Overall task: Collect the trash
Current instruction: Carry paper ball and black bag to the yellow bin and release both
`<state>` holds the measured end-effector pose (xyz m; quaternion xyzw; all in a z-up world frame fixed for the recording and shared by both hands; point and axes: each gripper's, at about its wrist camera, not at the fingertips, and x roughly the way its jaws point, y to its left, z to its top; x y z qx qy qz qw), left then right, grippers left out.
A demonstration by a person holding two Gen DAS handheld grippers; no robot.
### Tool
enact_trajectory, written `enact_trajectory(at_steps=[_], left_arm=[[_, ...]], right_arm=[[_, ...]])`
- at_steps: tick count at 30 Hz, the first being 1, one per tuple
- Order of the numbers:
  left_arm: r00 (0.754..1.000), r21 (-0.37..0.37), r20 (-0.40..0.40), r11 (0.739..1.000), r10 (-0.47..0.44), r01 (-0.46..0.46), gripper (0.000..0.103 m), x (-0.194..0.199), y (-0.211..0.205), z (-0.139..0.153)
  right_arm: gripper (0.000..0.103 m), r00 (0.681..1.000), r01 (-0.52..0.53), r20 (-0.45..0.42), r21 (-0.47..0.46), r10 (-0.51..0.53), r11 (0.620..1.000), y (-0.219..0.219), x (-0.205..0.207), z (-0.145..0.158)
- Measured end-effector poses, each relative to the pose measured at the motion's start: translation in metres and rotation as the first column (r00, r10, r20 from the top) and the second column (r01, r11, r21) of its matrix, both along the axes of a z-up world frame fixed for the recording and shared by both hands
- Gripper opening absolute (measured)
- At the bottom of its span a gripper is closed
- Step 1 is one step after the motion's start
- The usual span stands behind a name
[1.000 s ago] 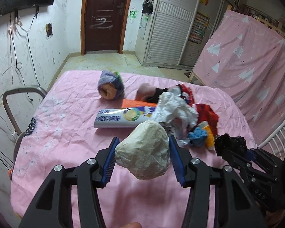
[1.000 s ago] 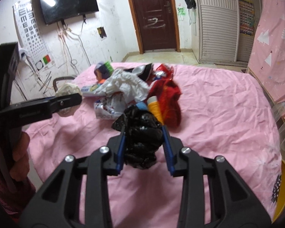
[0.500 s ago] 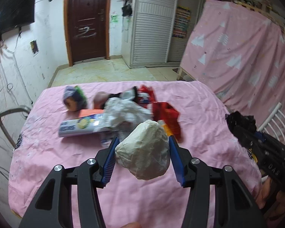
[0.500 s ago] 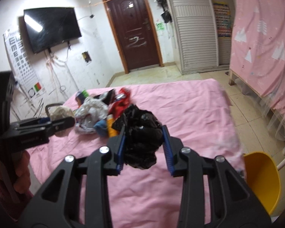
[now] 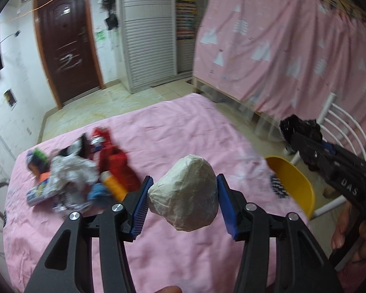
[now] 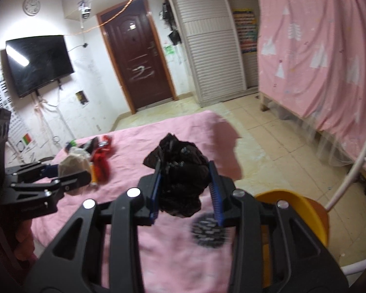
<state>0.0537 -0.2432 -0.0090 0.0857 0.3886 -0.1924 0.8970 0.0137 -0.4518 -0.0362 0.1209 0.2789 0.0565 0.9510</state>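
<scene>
My left gripper [image 5: 183, 195] is shut on a crumpled cream paper ball [image 5: 185, 193] and holds it above the pink-covered table [image 5: 183, 127]. My right gripper [image 6: 185, 183] is shut on a crumpled black plastic bag [image 6: 180, 168], held above the table's right edge. The right gripper with the black bag also shows in the left wrist view [image 5: 302, 131]. The left gripper with the paper ball shows in the right wrist view [image 6: 73, 166]. A pile of trash [image 5: 85, 173], with white wrappers, a red bag and an orange tube, lies at the table's left. A yellow bin [image 6: 300, 214] stands by the table's right edge.
A white metal chair frame [image 5: 341, 122] stands beside the yellow bin [image 5: 292, 180]. A pink curtain [image 5: 292, 48] covers a bed frame on the right. A brown door [image 6: 139, 66] and a white slatted wardrobe [image 6: 214, 41] are at the back. A TV [image 6: 36, 63] hangs on the left wall.
Both grippers have swung to the right with their loads still held. The trash pile has slid to the left of view and the yellow bin has come closer.
</scene>
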Motion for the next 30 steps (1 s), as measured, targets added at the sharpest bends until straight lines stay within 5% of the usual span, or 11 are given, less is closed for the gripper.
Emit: enact_trajectory(at_steps=[22,25,30], left_arm=[[0.937,-0.006,-0.122,0.944,-0.328,0.329,0.043,-0.016,-0.175,-0.011],[0.930,-0.016,-0.136,0.939,-0.342,0.343,0.045,-0.017,-0.184,-0.011],[0.928,-0.022,-0.131,0.937,-0.349,0.349,0.047,-0.016,-0.184,-0.009]], right_arm=[[0.034,0.979,0.197,-0.053,0.035,-0.195,0.980,-0.110,-0.028,-0.026],[0.048,0.975,0.217,-0.061,0.052,-0.214,0.975,-0.119,-0.030,-0.029],[0.050,0.970,0.240,-0.064,0.061,-0.236,0.969,-0.123,-0.031,-0.030]])
